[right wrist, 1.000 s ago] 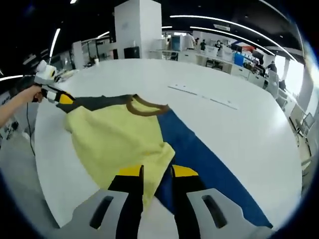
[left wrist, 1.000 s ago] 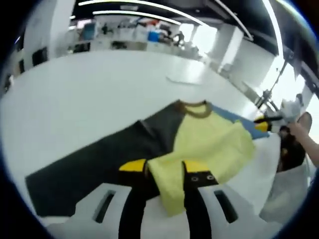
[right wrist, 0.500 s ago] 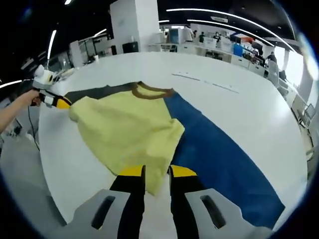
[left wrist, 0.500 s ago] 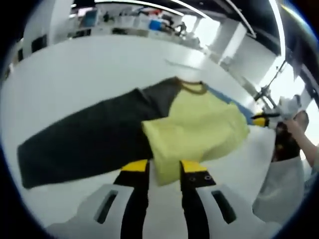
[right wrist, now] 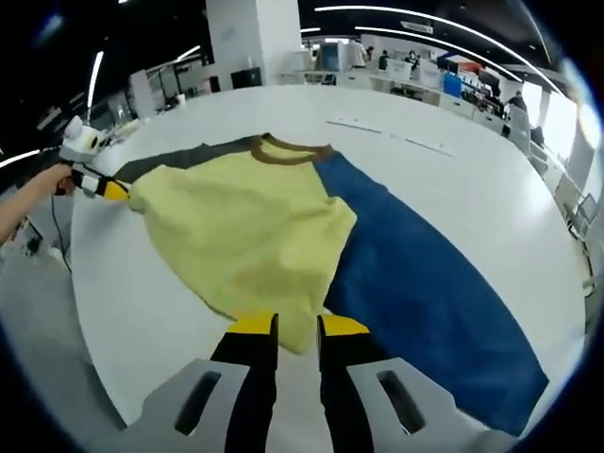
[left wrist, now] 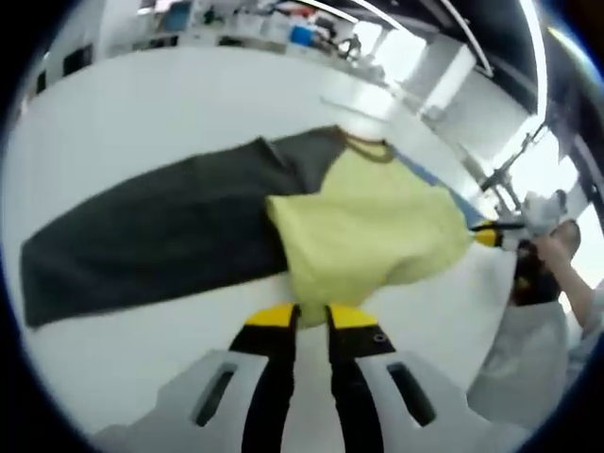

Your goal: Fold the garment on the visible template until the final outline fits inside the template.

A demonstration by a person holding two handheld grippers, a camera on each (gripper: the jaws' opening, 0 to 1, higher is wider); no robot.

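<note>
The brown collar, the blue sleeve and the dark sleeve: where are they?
brown collar (right wrist: pixel 291 151), right gripper view, front band.
blue sleeve (right wrist: pixel 429 293), right gripper view, middle.
dark sleeve (left wrist: pixel 142 236), left gripper view, middle.

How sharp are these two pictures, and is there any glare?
Left gripper view: soft with motion blur, the shirt edges smeared, bright window glare at upper right. Right gripper view: sharper, the shirt's collar crisp, ceiling light strips bent by the fisheye, the table evenly lit.
</note>
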